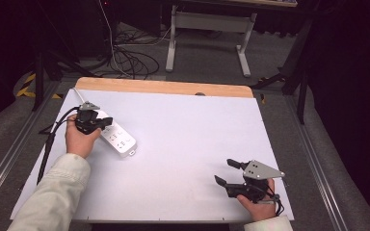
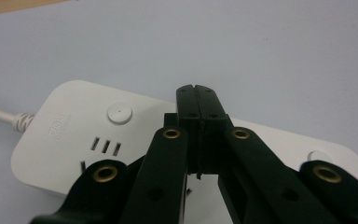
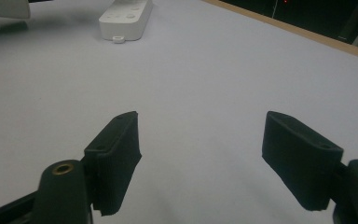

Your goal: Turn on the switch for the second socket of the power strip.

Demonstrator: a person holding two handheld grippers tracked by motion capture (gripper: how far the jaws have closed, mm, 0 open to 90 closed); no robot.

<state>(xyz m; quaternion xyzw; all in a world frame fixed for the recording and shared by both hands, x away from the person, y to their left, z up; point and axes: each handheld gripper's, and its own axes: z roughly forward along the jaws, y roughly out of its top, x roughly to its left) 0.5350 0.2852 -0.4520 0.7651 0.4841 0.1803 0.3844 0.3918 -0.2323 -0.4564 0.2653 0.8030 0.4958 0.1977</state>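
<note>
Over the long white plastic power strip (image 1: 117,137) my left gripper (image 2: 196,93) hovers, fingers pressed together on nothing, while my right gripper (image 1: 227,171) waits far off, fingers spread apart.

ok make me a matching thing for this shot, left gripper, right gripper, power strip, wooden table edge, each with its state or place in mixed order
Things:
1. left gripper
2. right gripper
3. power strip
4. wooden table edge

States or places:
A. runs along the far side of the white surface
B. jaws wide apart, near right part of the table
C. lies flat on the left part of the table, white
D. jaws pressed together, over the strip

Pairs: 1-D, 2-B, 3-C, 4-A
</note>
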